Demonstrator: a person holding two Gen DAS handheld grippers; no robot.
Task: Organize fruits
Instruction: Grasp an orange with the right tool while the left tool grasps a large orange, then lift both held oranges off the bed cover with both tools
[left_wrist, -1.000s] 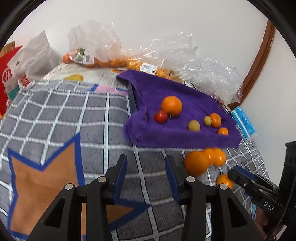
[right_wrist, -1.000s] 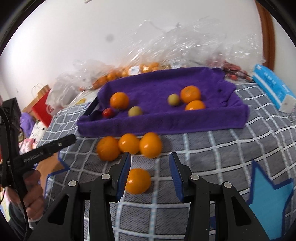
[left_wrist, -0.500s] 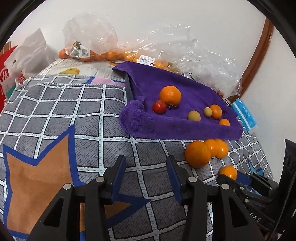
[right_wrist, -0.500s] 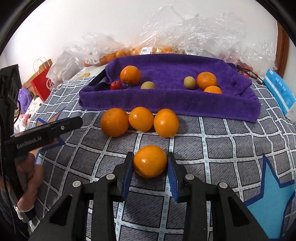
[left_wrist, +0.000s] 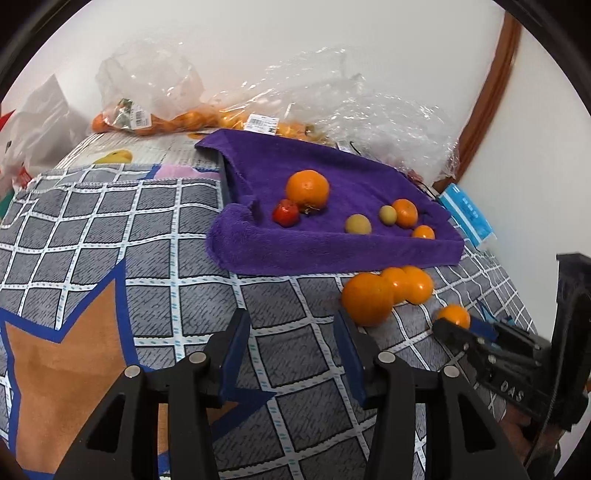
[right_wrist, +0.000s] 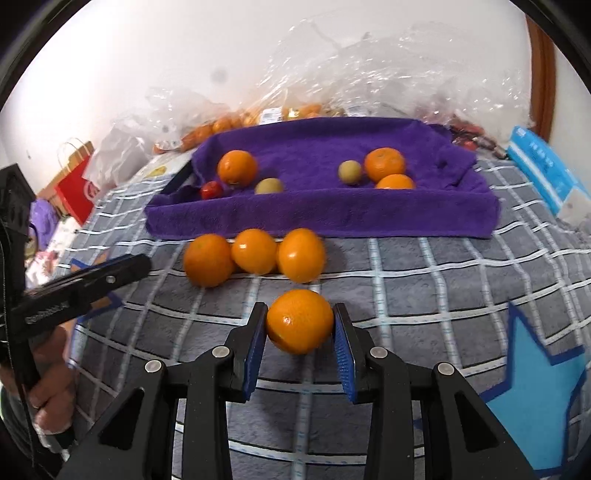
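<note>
- A single orange (right_wrist: 300, 320) is gripped between the blue pads of the right gripper (right_wrist: 300, 334); whether it is resting on the grey checked blanket (right_wrist: 424, 280) or just raised off it cannot be told.
- The orange is round, so no long axis or facing can be made out; a pale glare spot is seen on its front.
- In the left wrist view only the top of this orange (left_wrist: 453, 315) is seen, the rest being hidden behind the right gripper's finger (left_wrist: 465, 338).
- The right gripper's jaws are closed to the orange's width, each pad touching one side of it.
- The left gripper (left_wrist: 291, 354) is held wide apart, with nothing between its jaws, above the blanket.
- A row of three oranges (right_wrist: 255, 254), touching one another, is seen just beyond the gripped one, along the front edge of the purple towel (right_wrist: 321, 218).
- On the towel lie a large orange (right_wrist: 237, 167), a small red fruit (right_wrist: 211, 189), two yellowish round fruits (right_wrist: 349, 171) and two more oranges (right_wrist: 385, 164); the nearer of these is partly hidden by the towel's raised fold.
- Clear plastic bags (right_wrist: 369, 70) with more fruit are piled behind, their contents blurred.
</note>
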